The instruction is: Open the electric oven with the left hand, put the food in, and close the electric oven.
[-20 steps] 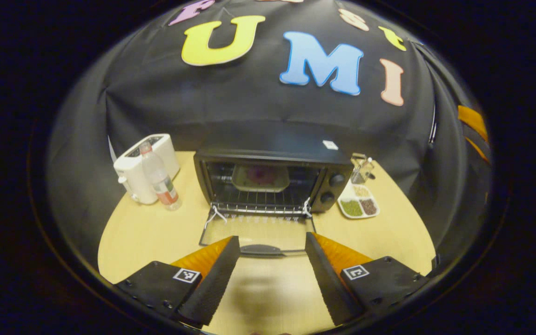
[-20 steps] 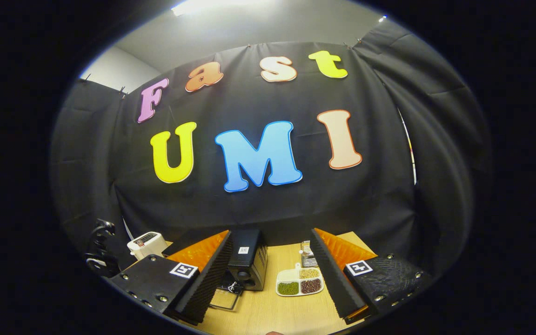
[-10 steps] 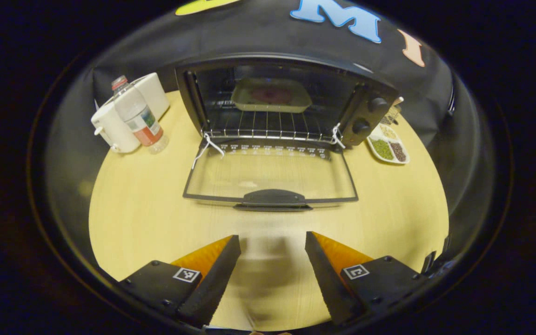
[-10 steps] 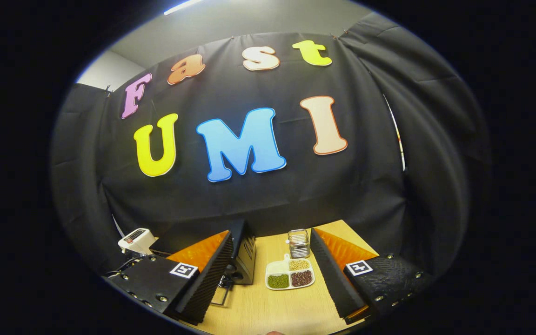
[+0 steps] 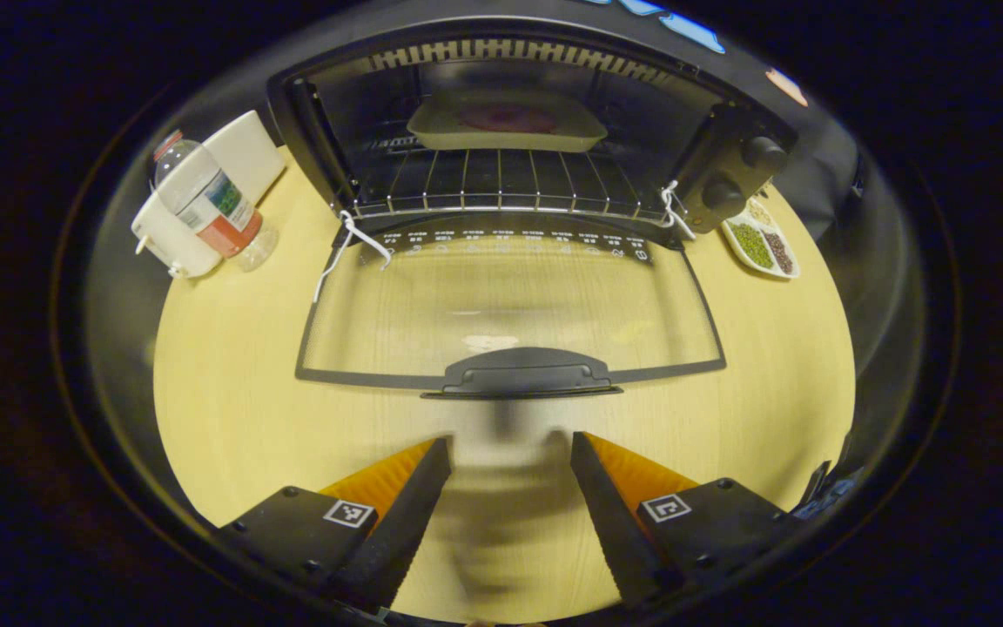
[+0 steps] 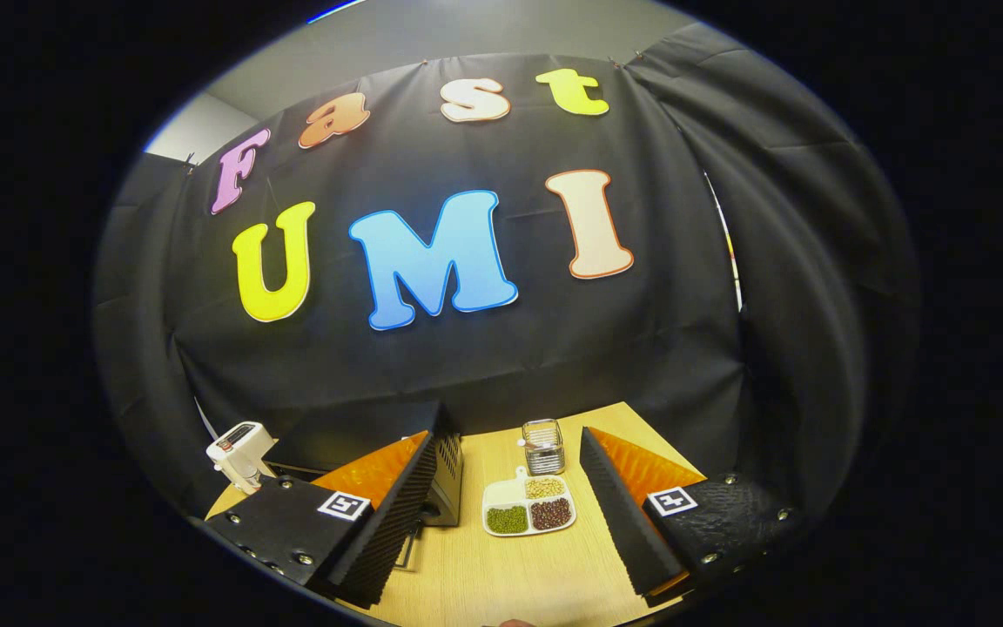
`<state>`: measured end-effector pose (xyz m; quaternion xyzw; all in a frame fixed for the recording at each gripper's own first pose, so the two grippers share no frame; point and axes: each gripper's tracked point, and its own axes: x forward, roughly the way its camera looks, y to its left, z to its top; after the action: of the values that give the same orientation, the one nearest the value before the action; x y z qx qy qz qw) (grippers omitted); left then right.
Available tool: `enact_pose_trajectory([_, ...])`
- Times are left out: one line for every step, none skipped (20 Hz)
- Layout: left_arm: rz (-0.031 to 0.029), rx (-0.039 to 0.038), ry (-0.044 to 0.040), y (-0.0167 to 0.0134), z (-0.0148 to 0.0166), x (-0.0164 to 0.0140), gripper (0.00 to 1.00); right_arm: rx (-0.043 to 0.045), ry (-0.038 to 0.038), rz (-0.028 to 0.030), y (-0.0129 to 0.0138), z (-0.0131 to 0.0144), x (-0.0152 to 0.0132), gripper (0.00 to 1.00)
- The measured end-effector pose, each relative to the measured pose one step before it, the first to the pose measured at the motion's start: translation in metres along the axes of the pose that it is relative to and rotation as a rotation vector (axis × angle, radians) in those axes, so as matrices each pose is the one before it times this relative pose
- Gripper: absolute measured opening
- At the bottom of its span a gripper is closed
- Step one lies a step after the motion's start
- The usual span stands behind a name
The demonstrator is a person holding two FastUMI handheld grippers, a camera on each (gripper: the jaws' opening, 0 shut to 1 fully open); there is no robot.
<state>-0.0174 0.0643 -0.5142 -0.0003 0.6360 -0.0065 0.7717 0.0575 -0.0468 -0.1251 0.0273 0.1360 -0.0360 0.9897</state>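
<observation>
The black electric oven stands open on the wooden table, its glass door lying flat toward me with the dark handle at the near edge. Inside, a tray of food rests at the back of the wire rack. My left gripper is open and empty, its fingertips just short of the door handle. In the right gripper view, my right gripper is open and empty, held above the table right of the oven.
A white toaster and a water bottle stand left of the oven. A white divided dish of beans lies to its right, with a small glass jar behind it.
My left gripper has moved forward and down toward the open door, so the oven looms much larger. The right gripper has swung slightly, shifting the dish and oven in its view.
</observation>
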Motion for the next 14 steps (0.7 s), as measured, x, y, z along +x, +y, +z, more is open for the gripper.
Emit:
enact_pose_trajectory([-0.00259,0.00112,0.00504,-0.00058,0.00231,0.00401,0.96,-0.00342,0.00041,-0.00466,-0.00006,-0.00099,0.0,1.0])
enact_pose_trajectory([-0.00156,-0.00051,0.0018,-0.00054,0.00162,0.00365,0.96,-0.00344,-0.00108,-0.00263,-0.00027,0.00022,-0.00032,1.0])
enact_pose_trajectory([0.00087,0.00527,0.00604,0.00041,0.00106,0.00369,0.96,-0.00238,-0.00096,-0.0039,-0.00071,0.00006,-0.0007,1.0])
enact_pose_trajectory([0.00964,0.00667,0.00804,0.00102,-0.00042,0.0024,0.96,-0.00137,0.00033,-0.00403,0.00086,0.00054,0.0003,1.0])
enact_pose_trajectory([0.00953,0.01885,-0.01339,0.00114,0.00506,0.00176,0.96,0.00068,-0.00057,-0.00251,-0.00122,0.00087,-0.00035,1.0])
enact_pose_trajectory([-0.00003,0.01413,-0.00313,-0.00007,0.00224,0.0021,0.92,0.00035,0.00049,-0.00242,0.00022,-0.00087,-0.00013,1.0])
enact_pose_trajectory([0.0067,0.00672,0.00016,0.00035,0.00267,0.00108,1.0,0.00025,0.00084,-0.00212,0.00016,-0.00068,-0.00012,1.0])
enact_pose_trajectory([0.00364,0.00626,-0.0039,0.00061,0.00333,0.00035,0.96,-0.00069,0.00213,0.00015,0.00134,-0.00074,-0.00033,1.0])
enact_pose_trajectory([0.00275,-0.01211,0.0103,-0.00015,-0.00035,0.00159,0.96,-0.00196,0.00002,-0.00112,0.00048,0.00028,-0.00062,1.0])
enact_pose_trajectory([-0.00055,-0.00339,0.00221,0.00014,0.0009,-0.00091,0.95,-0.00161,-0.00053,-0.00076,0.00008,-0.00025,-0.00056,1.0])
enact_pose_trajectory([-0.00067,0.00618,0.00246,0.00028,-0.00005,0.00059,0.96,-0.00028,0.00065,0.0009,0.00036,-0.00039,-0.00066,1.0])
enact_pose_trajectory([-0.00005,0.00163,-0.00166,0.00008,-0.00001,0.00002,1.0,0.00025,0.00261,0.00258,0.00132,-0.00097,-0.00123,1.0])
enact_pose_trajectory([0.00073,0.0002,-0.00063,-0.0004,-0.00057,-0.00069,0.96,-0.00202,0.00191,0.00246,0.00201,-0.00102,0.00025,1.0])
enact_pose_trajectory([0.00323,-0.00252,-0.00521,0.00013,0.00118,-0.00157,0.91,-0.00261,-0.00036,0.00234,0.00098,0.00022,-0.00055,1.0])
